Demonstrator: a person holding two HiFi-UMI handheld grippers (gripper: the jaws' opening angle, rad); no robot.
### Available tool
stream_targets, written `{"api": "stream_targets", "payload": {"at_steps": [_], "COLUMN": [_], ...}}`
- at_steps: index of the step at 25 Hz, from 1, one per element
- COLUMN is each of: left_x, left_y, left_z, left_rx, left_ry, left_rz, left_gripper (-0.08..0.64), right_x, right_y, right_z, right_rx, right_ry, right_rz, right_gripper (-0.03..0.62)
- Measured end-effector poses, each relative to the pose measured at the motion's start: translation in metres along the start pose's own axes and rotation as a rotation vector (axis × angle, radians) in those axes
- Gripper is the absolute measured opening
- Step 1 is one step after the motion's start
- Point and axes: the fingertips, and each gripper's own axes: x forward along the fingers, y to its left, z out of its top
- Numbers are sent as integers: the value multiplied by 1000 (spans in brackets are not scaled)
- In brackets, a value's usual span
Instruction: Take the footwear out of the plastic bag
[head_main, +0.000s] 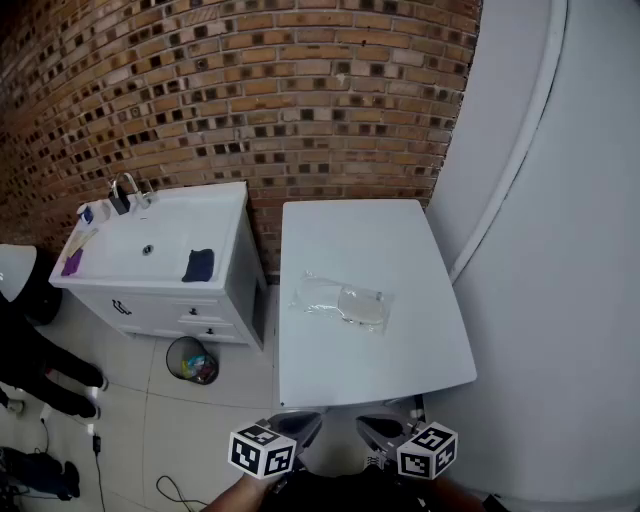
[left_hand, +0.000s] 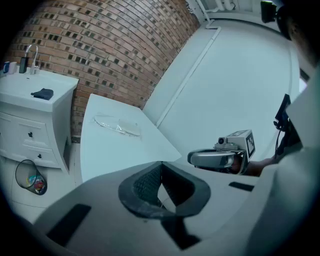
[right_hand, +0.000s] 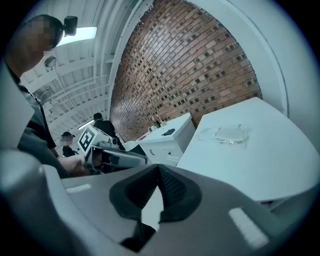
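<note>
Judging from how things lie, I have not begun: the clear plastic bag rests flat near the middle of the white surface, with the footwear showing as a pale shape inside it. My left gripper and right gripper hang short of the near edge, well apart from the bag, jaws pressed together on nothing. Reaching, opening and pulling out all remain.

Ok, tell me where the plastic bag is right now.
In the head view the plastic bag lies flat near the middle of the white table, right of the sink cabinet.
</note>
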Motion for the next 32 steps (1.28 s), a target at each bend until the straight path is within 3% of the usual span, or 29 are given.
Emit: {"api": "stream_targets", "payload": {"at_steps": [9,17,26,32], "left_x": [-40,-78,-60,-27], "left_y": [26,52,52,54], "left_z": [1,-13,-10,12], "left_rx": [-13,-15,-4,1], "left_ry": [-37,-10,23,12], "left_rz": [7,-5,-59,-20], "left_gripper": [8,8,8,8], "right_x": [34,68,54,43], "right_y": [33,65,41,13], "right_z": [1,-1,2,20], "right_rx": [-32,-57,-18,-41], "right_ry": [36,39,25,26], "right_rz": [5,-17,-105,-68], "right_gripper": [2,2,2,2]}}
